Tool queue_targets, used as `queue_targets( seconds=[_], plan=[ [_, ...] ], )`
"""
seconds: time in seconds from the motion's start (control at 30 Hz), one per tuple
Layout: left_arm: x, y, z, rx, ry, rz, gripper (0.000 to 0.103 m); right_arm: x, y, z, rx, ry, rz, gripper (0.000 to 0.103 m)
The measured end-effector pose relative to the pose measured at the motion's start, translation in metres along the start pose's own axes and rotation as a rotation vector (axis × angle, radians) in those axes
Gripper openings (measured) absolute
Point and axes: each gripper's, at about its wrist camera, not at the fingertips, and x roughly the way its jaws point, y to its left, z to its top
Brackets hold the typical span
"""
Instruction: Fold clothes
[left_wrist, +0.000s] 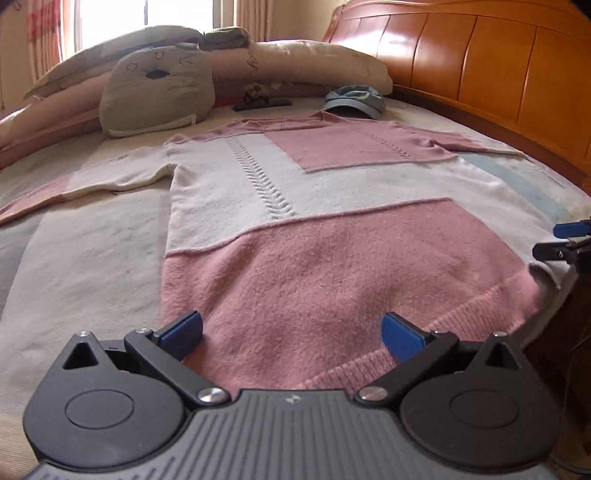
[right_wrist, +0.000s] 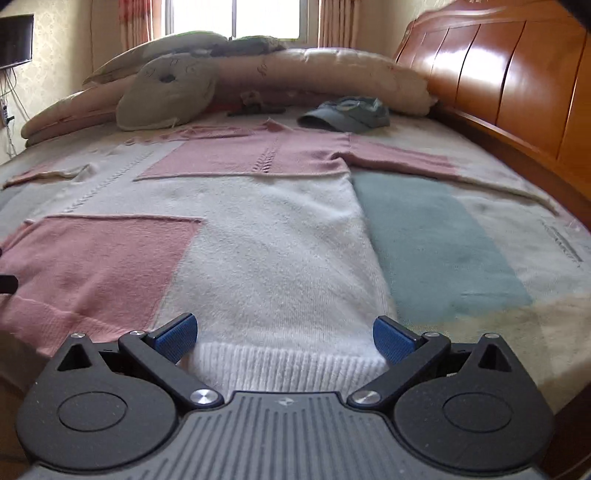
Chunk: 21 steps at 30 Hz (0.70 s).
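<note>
A pink and white knitted sweater (left_wrist: 295, 229) lies spread flat on the bed (left_wrist: 92, 258), front up, with its ribbed hem at the near edge of the bed and its neckline toward the far side. Both sleeves stretch out sideways from the sweater's body. The left gripper (left_wrist: 291, 332) hovers just over the pink part of the hem, its blue-padded jaws spread wide with nothing between them. The right gripper (right_wrist: 285, 334) sits over the white corner of the same hem, jaws likewise parted and empty, with the ribbed band between its fingers. Beyond the sweater's collar rest a blue-grey cap (right_wrist: 347, 114), a grey animal-face cushion (right_wrist: 166, 96) and a long beige pillow (right_wrist: 351, 74). A wooden headboard (right_wrist: 509, 81) runs along the bed to the right of the sweater.
</note>
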Motion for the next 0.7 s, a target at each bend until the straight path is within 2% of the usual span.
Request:
queue_targets(
  seconds=[0.13,0.27,0.37,0.47,0.6,0.7],
  plan=[
    [0.004,0.005,0.023,-0.006,-0.035,0.005,0.102,0.013,-0.003,0.036,0.033,-0.039,-0.021,0.103],
    [0.020,0.000,0.046,-0.008,-0.028,0.025,0.102,0.055,0.010,0.077,0.027,0.004,-0.070,0.103],
    [0.030,-0.007,0.060,0.017,-0.030,0.034,0.102,0.080,0.019,0.095,0.005,0.029,-0.072,0.103],
    [0.045,-0.010,0.065,0.028,0.000,0.025,0.102,0.098,0.022,0.102,0.015,0.060,-0.076,0.103],
    [0.070,-0.006,0.057,-0.010,0.095,0.030,0.102,0.113,0.013,0.095,0.063,0.099,-0.083,0.103],
    [0.071,-0.001,0.054,-0.038,0.095,0.019,0.102,0.112,0.009,0.092,0.073,0.088,-0.066,0.103]
  ],
)
